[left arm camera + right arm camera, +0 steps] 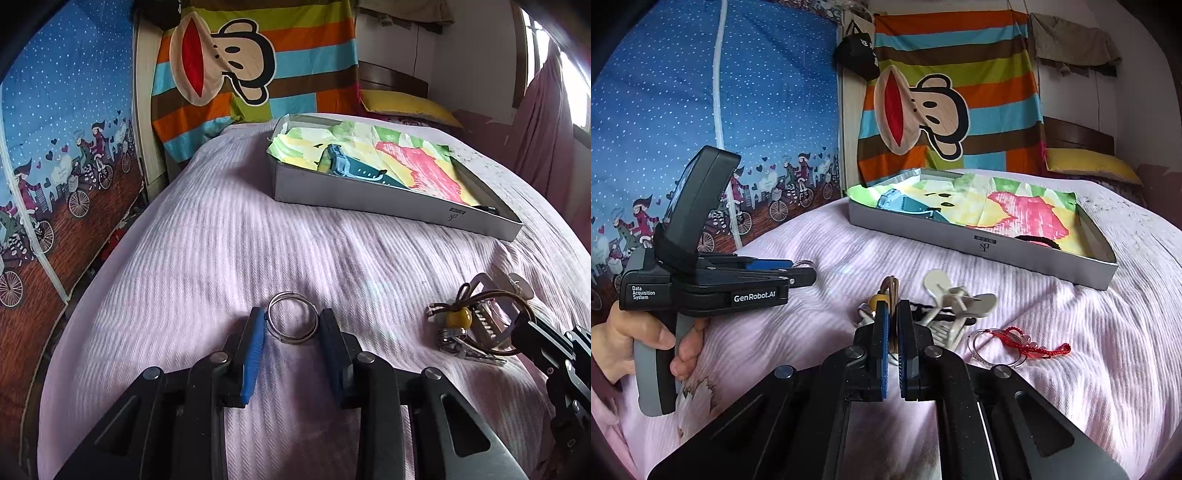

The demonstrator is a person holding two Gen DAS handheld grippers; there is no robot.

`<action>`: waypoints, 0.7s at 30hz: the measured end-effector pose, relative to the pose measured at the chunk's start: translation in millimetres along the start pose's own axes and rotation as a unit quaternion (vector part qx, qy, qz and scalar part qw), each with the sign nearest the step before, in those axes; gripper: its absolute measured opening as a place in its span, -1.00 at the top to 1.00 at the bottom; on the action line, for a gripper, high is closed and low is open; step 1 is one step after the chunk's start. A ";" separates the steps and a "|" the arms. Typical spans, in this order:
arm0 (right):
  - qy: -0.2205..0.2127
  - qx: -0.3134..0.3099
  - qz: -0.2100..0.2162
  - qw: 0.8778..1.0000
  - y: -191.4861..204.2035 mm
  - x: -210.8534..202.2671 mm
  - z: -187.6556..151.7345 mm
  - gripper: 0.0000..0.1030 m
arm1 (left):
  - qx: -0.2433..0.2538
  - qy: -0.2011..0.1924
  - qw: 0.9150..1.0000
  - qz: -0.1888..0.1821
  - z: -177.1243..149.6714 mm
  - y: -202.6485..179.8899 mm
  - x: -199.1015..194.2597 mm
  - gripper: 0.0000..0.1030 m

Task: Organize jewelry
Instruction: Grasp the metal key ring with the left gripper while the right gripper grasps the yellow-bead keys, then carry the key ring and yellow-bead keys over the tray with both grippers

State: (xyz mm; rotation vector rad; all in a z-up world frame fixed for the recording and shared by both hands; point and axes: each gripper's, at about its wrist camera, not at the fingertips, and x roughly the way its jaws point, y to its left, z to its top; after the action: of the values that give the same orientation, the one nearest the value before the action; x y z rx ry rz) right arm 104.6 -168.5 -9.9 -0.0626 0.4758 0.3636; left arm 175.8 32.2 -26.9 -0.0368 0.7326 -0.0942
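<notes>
Left tongs (291, 325) stand open around the metal ring (293, 318); closing could skid it. Right tongs (892, 317) pinch the brown cord loop (891, 286), which may drag the tangled hair clip (955, 302).

Left tool (291, 325) spread wide around silver ring (293, 318) on pink bedspread (184, 258)

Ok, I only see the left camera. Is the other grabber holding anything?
Observer: Yes. The right gripper is shut on a brown cord loop.
Operator: Is there anything beside that pile that I can't see?
Observer: A red string bracelet lies on the bedspread, just right of the pile.
Operator: And what's in the box?
Observer: A fuzzy black band lies near the right end of the box.
</notes>
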 end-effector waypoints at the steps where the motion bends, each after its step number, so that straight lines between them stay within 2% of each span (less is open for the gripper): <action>1: -0.002 -0.003 0.000 1.000 1.2 -1.3 -0.1 0.95 | 0.001 -0.002 1.000 -0.001 -0.1 -0.3 -0.6 0.45; 6: -0.016 -0.001 0.005 1.000 1.7 -8.0 0.8 0.95 | 0.004 -0.019 1.000 -0.009 -1.7 -3.2 -9.4 0.45; 14: -0.053 0.013 0.016 0.998 -5.2 -20.7 11.7 0.95 | 0.006 -0.074 0.997 -0.027 -3.4 -9.1 -36.3 0.45; 21: -0.092 0.019 0.016 0.995 -13.1 -34.3 29.9 0.95 | 0.014 -0.097 0.994 -0.038 0.9 -16.7 -48.3 0.45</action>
State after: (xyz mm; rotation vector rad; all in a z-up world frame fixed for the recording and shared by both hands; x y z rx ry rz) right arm 94.0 -187.7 32.0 0.0147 0.3022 0.3883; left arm 139.5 20.3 7.0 -0.0472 0.5357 -0.1718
